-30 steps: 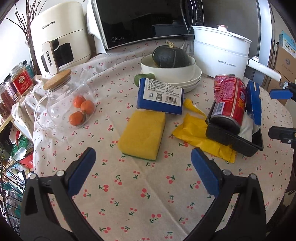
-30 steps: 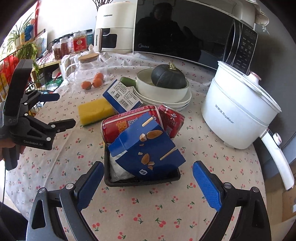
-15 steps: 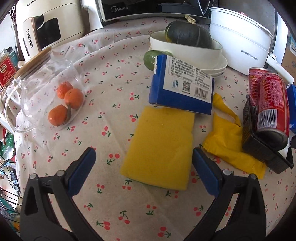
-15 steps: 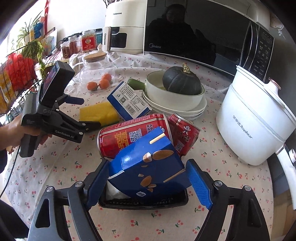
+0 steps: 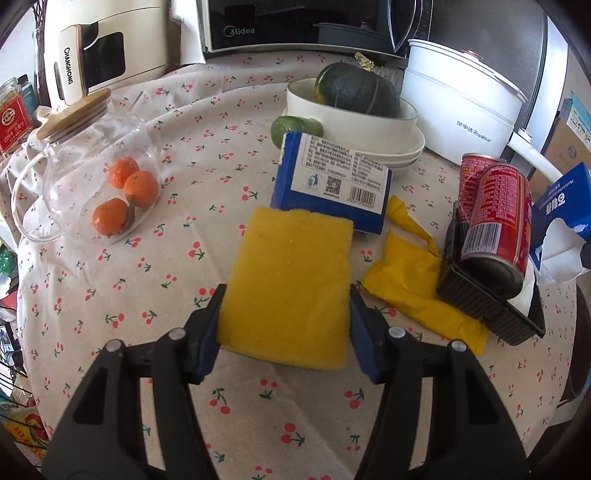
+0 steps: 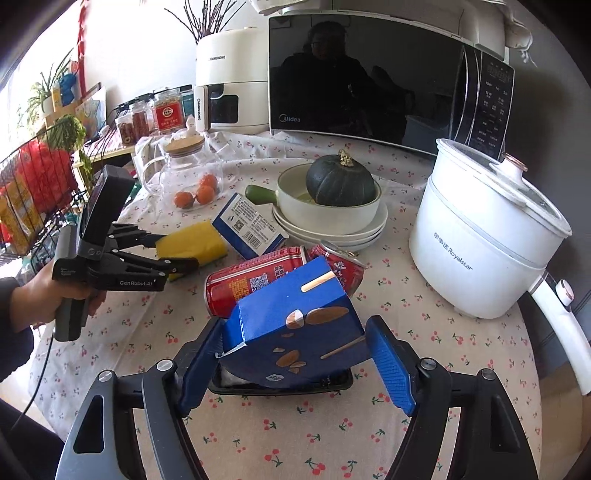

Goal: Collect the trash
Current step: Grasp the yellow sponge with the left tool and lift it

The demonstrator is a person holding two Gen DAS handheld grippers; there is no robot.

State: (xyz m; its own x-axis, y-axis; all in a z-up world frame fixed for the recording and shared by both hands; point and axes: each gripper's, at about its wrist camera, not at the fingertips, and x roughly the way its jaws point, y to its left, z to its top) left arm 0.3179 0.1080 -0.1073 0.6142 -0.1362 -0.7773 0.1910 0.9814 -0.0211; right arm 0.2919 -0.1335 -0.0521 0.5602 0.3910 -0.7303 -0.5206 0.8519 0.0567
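Note:
My left gripper (image 5: 284,328) is shut on the near end of a yellow sponge (image 5: 291,284), also seen in the right wrist view (image 6: 192,243). My right gripper (image 6: 295,362) is shut on a blue carton (image 6: 295,332) that sits in a black tray (image 6: 280,387) with two red cans (image 6: 258,284). In the left wrist view the tray (image 5: 487,299), the cans (image 5: 495,214) and the carton (image 5: 565,206) lie at right. A yellow wrapper (image 5: 417,291) lies flat between sponge and tray. A second blue box (image 5: 332,184) lies behind the sponge.
A glass jar with oranges (image 5: 92,177) lies at left. A bowl with a dark squash (image 5: 351,107) on stacked plates, a white cooker (image 5: 461,107), a microwave (image 5: 295,22) and a white appliance (image 5: 96,55) stand at the back. The tablecloth (image 5: 184,147) has a cherry print.
My left gripper moved forward over the sponge and closed on it. My right gripper moved in around the blue carton in the tray and closed on it.

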